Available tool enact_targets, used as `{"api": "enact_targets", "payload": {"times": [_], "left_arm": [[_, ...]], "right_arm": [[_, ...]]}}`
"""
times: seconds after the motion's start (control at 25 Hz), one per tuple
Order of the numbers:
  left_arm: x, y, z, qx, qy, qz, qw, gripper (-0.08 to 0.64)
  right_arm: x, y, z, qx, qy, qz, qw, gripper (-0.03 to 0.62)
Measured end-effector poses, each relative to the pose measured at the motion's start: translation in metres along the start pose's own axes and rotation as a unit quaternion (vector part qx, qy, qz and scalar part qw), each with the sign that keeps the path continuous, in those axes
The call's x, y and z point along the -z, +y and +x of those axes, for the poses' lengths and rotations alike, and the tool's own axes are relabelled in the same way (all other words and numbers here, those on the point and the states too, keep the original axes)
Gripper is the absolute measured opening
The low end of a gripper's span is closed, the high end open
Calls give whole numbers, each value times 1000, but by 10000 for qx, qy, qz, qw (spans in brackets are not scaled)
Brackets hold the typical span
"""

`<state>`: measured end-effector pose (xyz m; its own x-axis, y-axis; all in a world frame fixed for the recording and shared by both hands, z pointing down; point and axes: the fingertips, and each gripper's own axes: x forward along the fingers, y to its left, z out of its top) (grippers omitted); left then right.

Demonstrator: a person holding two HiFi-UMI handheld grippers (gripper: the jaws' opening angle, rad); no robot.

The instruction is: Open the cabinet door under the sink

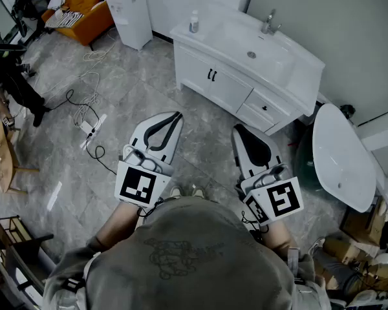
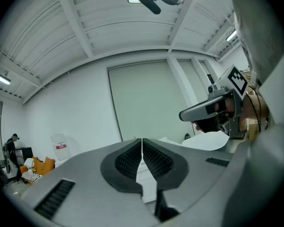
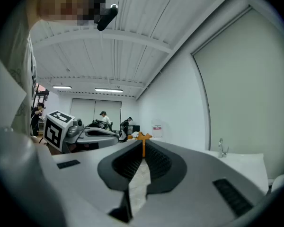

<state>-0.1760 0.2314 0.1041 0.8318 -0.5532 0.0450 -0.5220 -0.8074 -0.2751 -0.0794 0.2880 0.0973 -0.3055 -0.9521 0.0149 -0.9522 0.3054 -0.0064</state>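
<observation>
A white vanity (image 1: 200,60) with a sink basin (image 1: 255,49) and a faucet (image 1: 269,22) stands against the far wall in the head view. Two closed cabinet doors under it carry black handles (image 1: 212,75); drawers (image 1: 266,107) sit to their right. My left gripper (image 1: 176,116) and right gripper (image 1: 237,129) are held side by side over the floor, well short of the vanity, both shut and empty. The left gripper view shows its jaws (image 2: 142,141) pressed together, tilted up at wall and ceiling. The right gripper's jaws (image 3: 143,143) meet too, with the faucet (image 3: 221,148) beside them.
A white bathtub (image 1: 339,157) lies at the right. A small bottle (image 1: 193,22) stands on the vanity's left end. Cables and a power strip (image 1: 90,126) trail over the grey floor at left. A white appliance (image 1: 130,15) and an orange seat (image 1: 84,11) stand at the back left.
</observation>
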Motion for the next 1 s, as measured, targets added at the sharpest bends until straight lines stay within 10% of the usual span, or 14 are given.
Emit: {"api": "enact_targets", "payload": {"times": [1.0], "left_arm": [[24,-25,48,43,264,-7,9996,21]], "right_arm": [[47,-47,12,-268,193,203,9992,37]]}}
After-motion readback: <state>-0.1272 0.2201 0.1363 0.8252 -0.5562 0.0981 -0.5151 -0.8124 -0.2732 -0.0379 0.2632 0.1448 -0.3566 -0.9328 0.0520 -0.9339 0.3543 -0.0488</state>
